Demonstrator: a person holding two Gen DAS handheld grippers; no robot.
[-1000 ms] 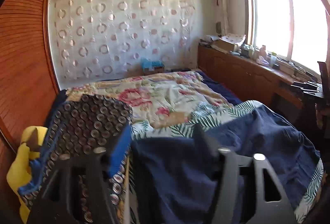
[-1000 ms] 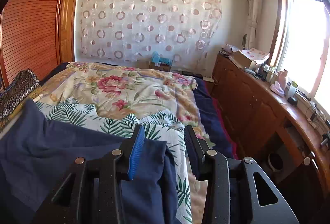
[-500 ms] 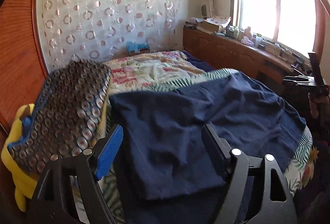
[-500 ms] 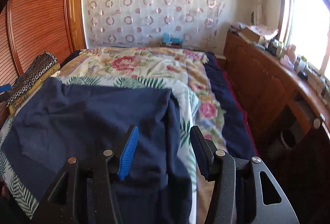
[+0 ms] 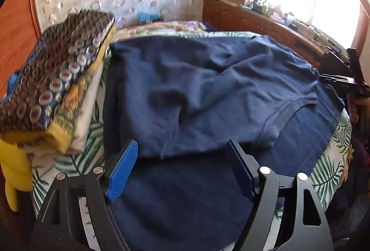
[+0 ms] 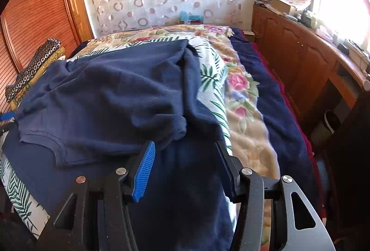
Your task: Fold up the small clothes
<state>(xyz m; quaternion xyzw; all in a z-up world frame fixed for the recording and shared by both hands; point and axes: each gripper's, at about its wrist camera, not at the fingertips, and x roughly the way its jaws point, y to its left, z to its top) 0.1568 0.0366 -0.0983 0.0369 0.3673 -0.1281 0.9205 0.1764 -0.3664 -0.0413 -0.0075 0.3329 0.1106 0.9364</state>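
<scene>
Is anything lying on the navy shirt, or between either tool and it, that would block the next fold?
Nothing visible. The navy shirt lies uncovered on the bed; the folded stack sits beside it. Left tool and right tool are open directly over the fabric.

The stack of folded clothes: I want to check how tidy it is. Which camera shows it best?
The left wrist view. The stack of folded clothes sits close at the left there, with the patterned piece on top and yellow and white layers visible at its edge. The right wrist view shows it only small and far off at the left.
</scene>
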